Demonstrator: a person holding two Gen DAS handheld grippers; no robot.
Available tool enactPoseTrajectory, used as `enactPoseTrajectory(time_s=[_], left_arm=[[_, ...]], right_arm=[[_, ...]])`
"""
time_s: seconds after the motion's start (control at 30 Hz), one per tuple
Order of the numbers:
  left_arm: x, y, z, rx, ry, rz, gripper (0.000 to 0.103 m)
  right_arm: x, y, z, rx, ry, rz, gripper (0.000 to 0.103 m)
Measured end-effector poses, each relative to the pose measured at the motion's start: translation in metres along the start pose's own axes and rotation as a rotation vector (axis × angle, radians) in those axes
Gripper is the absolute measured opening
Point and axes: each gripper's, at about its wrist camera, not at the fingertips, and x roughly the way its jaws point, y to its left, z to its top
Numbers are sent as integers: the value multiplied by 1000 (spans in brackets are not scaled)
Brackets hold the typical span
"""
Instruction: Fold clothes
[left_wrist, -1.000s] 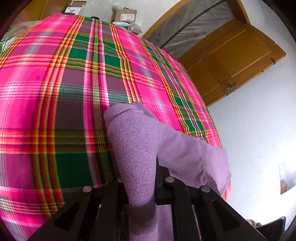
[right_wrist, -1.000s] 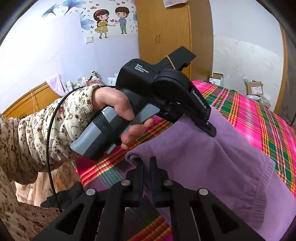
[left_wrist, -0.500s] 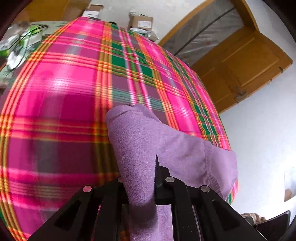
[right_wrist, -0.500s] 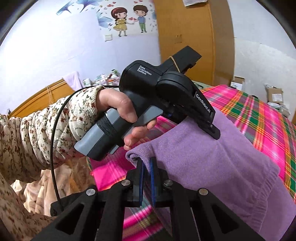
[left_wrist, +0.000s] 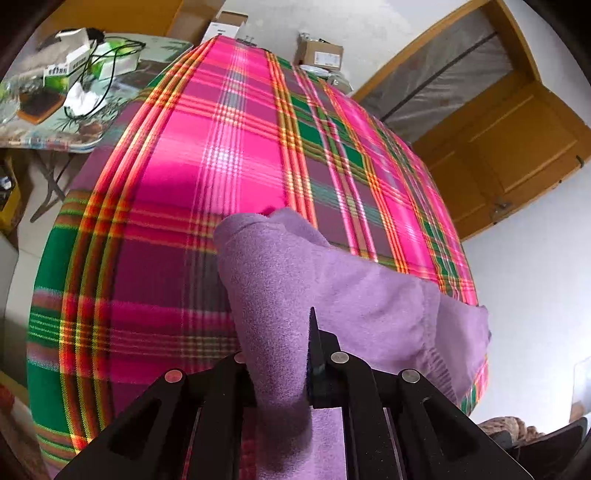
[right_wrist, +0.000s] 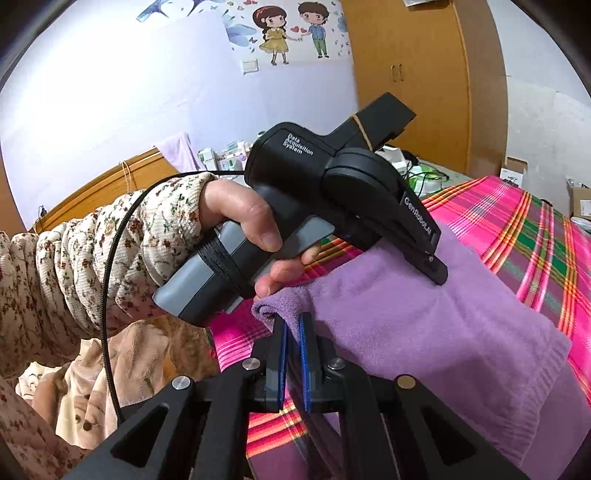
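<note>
Left gripper (left_wrist: 280, 354) is clamping a thick fold of the purple garment (left_wrist: 332, 295), jaws narrow with fleece bulging up between them. Right gripper (right_wrist: 293, 332) is pinching another edge of the same garment, blue-lined jaws nearly together on thin cloth. The garment is hanging over the pink plaid blanket (left_wrist: 221, 155), spreading from both grips toward 2 o'clock in each wrist view. In the right wrist view, the person's left hand (right_wrist: 243, 218), in a floral sleeve (right_wrist: 110, 251), is gripping its gripper's handle at 10 o'clock from the right jaws.
</note>
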Motion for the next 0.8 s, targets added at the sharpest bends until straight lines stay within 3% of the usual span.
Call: enactPoseTrajectory(time_s=[0.27, 0.47, 0.8], left_arm=[[5, 2, -1, -6, 12, 7, 16], [1, -2, -2, -15, 12, 49, 21], [-28, -2, -17, -58, -62, 112, 25]], right_arm=[[5, -7, -4, 60, 48, 22, 9], [-20, -14, -7, 67, 16, -29, 19], [-92, -67, -40, 251, -67, -275, 20]])
